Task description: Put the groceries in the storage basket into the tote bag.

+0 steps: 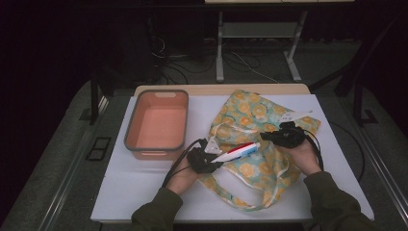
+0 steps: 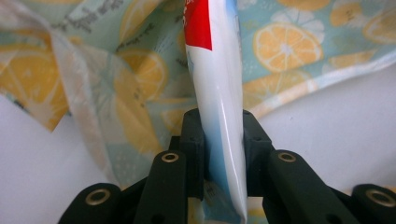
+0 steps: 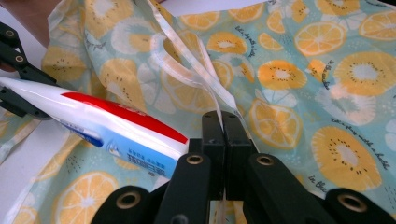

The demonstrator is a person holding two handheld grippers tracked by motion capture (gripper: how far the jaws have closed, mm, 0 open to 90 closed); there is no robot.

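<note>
A white toothpaste tube [image 1: 239, 152] with red and blue print lies level over a fabric bag [image 1: 250, 115] printed with citrus slices. My left gripper [image 1: 211, 161] is shut on the tube's flat tail end; in the left gripper view the tube [image 2: 219, 116] rises between the pads of the left gripper [image 2: 223, 126]. My right gripper [image 1: 269, 137] is over the bag's middle. In the right gripper view the right gripper [image 3: 225, 126] is shut on the bag's pale strap [image 3: 187, 60], with the tube [image 3: 116, 123] just to its left.
An orange bin [image 1: 156, 122] with a grey rim stands on the white tabletop [image 1: 144, 187] to the left of the bag, with nothing in it. A paper tag [image 1: 296, 115] lies on the bag's far right corner. The bag's long strap loops toward the table's near edge.
</note>
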